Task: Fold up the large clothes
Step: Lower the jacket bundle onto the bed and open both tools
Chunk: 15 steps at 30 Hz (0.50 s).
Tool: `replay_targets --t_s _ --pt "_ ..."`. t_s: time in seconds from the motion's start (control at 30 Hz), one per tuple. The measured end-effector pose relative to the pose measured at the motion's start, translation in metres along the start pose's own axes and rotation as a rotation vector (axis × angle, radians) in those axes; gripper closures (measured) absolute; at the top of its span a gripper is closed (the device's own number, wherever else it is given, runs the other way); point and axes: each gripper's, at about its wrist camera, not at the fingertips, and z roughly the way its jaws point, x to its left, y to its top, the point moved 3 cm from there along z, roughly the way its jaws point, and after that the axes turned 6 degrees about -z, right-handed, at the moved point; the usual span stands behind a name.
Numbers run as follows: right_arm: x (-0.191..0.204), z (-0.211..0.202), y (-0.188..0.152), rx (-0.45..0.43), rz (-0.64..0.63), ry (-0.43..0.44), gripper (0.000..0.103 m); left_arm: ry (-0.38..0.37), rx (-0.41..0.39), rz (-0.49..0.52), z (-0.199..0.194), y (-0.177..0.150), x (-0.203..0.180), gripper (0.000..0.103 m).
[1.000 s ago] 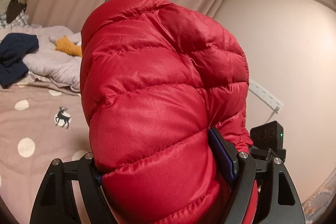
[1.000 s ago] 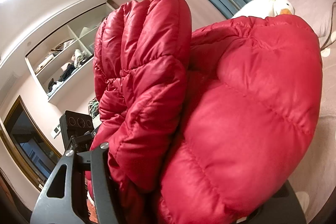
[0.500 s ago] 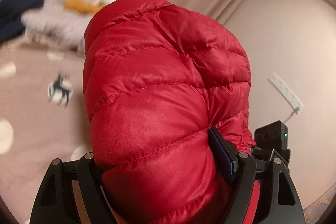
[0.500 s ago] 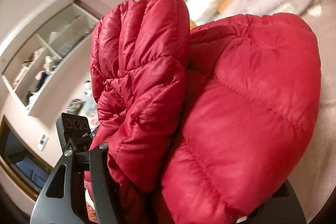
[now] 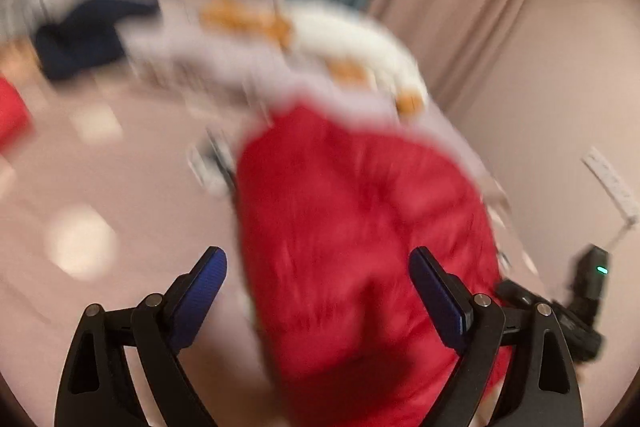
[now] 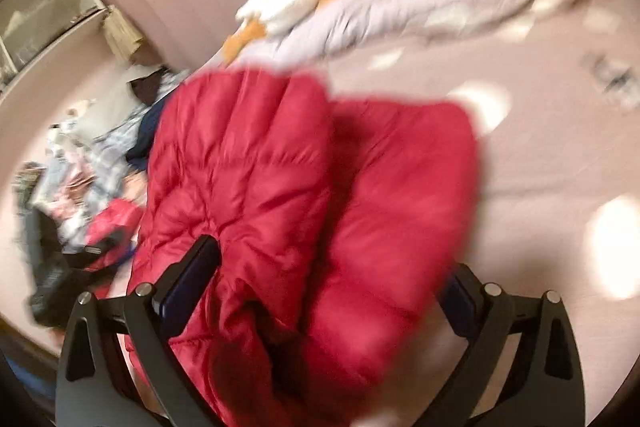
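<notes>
Lying on the bed (image 5: 80,187), the red puffer jacket (image 5: 352,235); left tongs (image 5: 316,267) spread wide; right tongs (image 6: 332,267) spread, straddling it.

Layout of the jacket (image 5: 360,247) on the bed (image 5: 120,195), both wrist views.
Left wrist view: jacket at lower centre between the spread fingers of the left hand-held gripper (image 5: 318,281); pillow (image 5: 192,63) and plush toy (image 5: 352,43) behind it, upper centre; a garment (image 5: 80,43) upper left. Right wrist view: jacket centre, right hand-held gripper (image 6: 332,291) astride it; clothes pile (image 6: 80,163) at left.

Warm indoor light, heavy motion blur.
</notes>
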Motion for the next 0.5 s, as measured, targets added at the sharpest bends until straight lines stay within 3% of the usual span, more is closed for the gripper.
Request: replay_targets --t_s 0.03,0.07,0.1,0.13,0.17,0.2,0.27,0.33,0.4,0.43,0.5 --pt "0.005 -0.015 0.005 -0.041 -0.033 -0.07 0.003 0.025 -0.035 0.009 -0.012 0.008 -0.001 0.018" --pt "0.01 -0.026 0.011 -0.078 -0.06 -0.114 0.004 0.054 -0.047 0.027 -0.018 0.013 -0.004 0.031" --pt "0.017 -0.037 0.015 -0.125 -0.089 -0.148 0.016 0.107 -0.05 0.064 -0.022 0.016 -0.009 0.046" --pt "0.021 -0.046 0.019 -0.16 -0.111 -0.164 0.028 0.144 -0.049 0.088 -0.02 0.017 -0.012 0.053" --pt "0.026 -0.049 0.022 -0.168 -0.122 -0.173 0.05 0.193 -0.035 0.113 -0.015 0.014 -0.015 0.063" --pt "0.03 -0.048 0.023 -0.159 -0.128 -0.174 0.062 0.216 -0.01 0.124 -0.005 0.01 -0.019 0.069" --pt "0.036 -0.03 0.019 -0.104 -0.136 -0.153 0.073 0.208 0.075 0.118 0.022 -0.005 -0.019 0.071" --pt "0.022 0.004 0.004 -0.018 -0.117 -0.148 0.076 0.209 0.157 0.128 0.054 -0.034 -0.01 0.071" --pt "0.011 0.04 -0.015 0.044 -0.118 -0.17 0.077 0.278 0.106 0.148 0.064 -0.058 -0.004 0.07" --pt "0.009 0.048 -0.022 0.031 -0.109 -0.162 0.076 0.308 0.054 0.165 0.06 -0.067 -0.005 0.07" --pt "0.006 0.054 -0.029 0.0 -0.074 -0.154 0.076 0.339 0.027 0.197 0.055 -0.068 -0.01 0.072"
